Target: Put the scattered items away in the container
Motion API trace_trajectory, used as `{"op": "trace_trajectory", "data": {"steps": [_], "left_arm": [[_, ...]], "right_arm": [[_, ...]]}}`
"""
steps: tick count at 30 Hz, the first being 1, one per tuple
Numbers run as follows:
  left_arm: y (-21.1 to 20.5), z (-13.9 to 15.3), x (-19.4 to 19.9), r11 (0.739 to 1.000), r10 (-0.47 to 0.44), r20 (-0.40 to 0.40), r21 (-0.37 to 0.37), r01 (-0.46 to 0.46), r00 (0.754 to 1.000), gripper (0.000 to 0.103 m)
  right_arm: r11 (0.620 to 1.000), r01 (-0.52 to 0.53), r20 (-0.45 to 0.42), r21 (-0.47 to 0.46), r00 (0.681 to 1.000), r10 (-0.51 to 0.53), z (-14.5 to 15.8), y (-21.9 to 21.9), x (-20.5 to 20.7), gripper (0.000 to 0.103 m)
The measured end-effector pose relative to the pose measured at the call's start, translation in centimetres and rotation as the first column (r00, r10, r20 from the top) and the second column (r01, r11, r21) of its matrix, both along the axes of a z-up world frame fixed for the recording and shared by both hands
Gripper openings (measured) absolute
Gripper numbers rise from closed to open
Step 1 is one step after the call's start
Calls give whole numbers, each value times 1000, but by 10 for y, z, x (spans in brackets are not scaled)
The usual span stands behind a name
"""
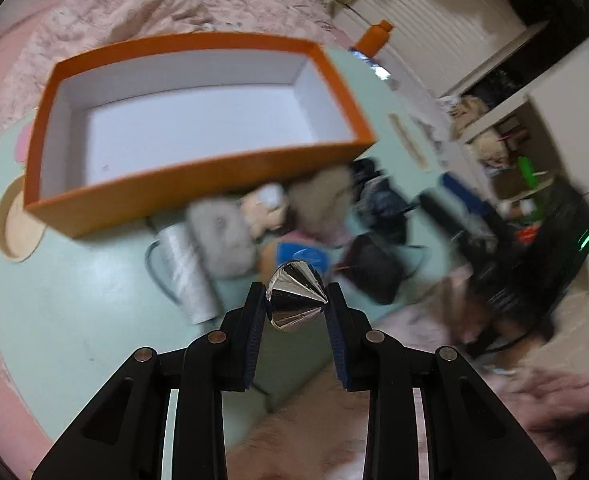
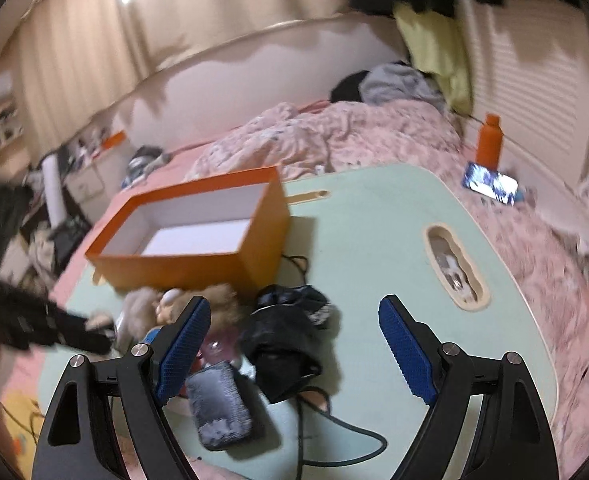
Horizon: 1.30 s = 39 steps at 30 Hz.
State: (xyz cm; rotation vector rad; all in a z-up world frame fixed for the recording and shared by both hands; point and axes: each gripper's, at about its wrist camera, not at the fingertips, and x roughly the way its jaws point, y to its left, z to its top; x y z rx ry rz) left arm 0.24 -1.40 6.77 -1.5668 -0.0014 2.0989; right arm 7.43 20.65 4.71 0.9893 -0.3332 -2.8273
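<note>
Now, here is how your scene is standing.
Left gripper (image 1: 296,304): you are pinching a shiny silver cone (image 1: 296,300) between its blue pads, holding it in the air on the near side of the orange box (image 1: 198,176).
Right gripper (image 2: 294,344): you are holding its jaws wide apart with nothing between them, hanging over the clutter on the near side of the box.
Box: it is sitting open on the pale green table (image 2: 374,216), its white inside showing nothing in it.
Scattered things: a fluffy toy (image 1: 230,232), a roll of clear bags (image 1: 186,276) and a black pouch (image 2: 290,344) are lying just in front of the box's near wall; a grey case (image 2: 218,408) is lying nearer to you than those.
Bottle (image 2: 489,142): it is standing well beyond the box, off the table's far corner, beside a phone (image 2: 490,187).
</note>
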Motion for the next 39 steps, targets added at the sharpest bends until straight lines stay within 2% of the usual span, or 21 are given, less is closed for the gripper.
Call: {"op": "trace_trajectory", "data": {"steps": [2,7,11,14,17,18,19,20,22,23,24,25,27,28,29,31,32,33,34,36,39], "left_arm": [[-2,-4,6,999,30,-53,-11,-31,998,31],[-6,-20,9,998,37,-58,54,-34,998,32],[-12,-17,12,994,53,-113,98,-42,992,48],[-29,-7,14,974,87,-121,219,-59,989,55],[-62,10,15,915,185,-142,386,-118,972,55],[-76,17,16,888,252,-168,432,-159,953,57],[-90,24,18,861,334,-203,462,-211,920,66],[-105,30,19,836,433,-247,470,-283,867,77],[-126,34,18,791,586,-327,431,-434,742,81],[-134,33,13,774,623,-353,406,-486,698,81],[-140,28,6,764,640,-357,396,-510,681,81],[-146,19,-4,757,646,-331,395,-521,688,81],[-149,-3,-24,751,639,-234,398,-527,733,81],[-146,-14,-32,746,633,-182,401,-531,752,81],[-142,-23,-37,743,624,-135,410,-529,770,81],[-131,-34,-37,738,593,-92,458,-495,800,81],[-123,-36,-35,743,577,-93,472,-474,812,81],[-114,-35,-34,756,566,-114,465,-460,816,81],[-105,-33,-32,771,559,-137,448,-452,818,81],[-86,-28,-35,798,541,-170,413,-439,823,81],[-78,-20,-42,804,533,-169,408,-434,829,81]], "right_arm": [[999,20,9,-28,1000,-20,-1,6,0,86],[998,15,46,-68,999,-12,-5,11,-7,86],[998,5,32,-66,999,-3,2,10,-16,86],[997,-33,23,-64,999,35,10,8,-30,86],[995,-85,30,-50,996,86,16,5,-50,86],[995,-92,31,-50,995,94,17,4,-54,84],[992,-106,38,-63,993,108,17,4,-63,82],[991,-112,48,-75,992,116,17,4,-70,82],[989,-111,72,-95,990,118,16,3,-85,78],[988,-119,80,-101,989,127,16,1,-90,76],[986,-129,86,-107,987,138,16,0,-95,73],[984,-137,93,-114,985,148,15,-2,-99,73],[979,-161,109,-124,979,175,11,-7,-107,68],[977,-169,136,-128,973,186,5,-10,-112,58],[978,-168,156,-126,970,187,1,-12,-115,53],[979,-174,192,-105,963,191,-8,-16,-121,36],[977,-182,196,-107,960,200,-11,-17,-123,34],[977,-188,210,-100,956,205,-14,-18,-128,25],[980,-182,218,-78,956,195,-14,-19,-132,21],[986,-163,206,-29,965,165,-11,-17,-139,20],[991,-136,196,-12,971,135,-4,-8,-154,20]]}}
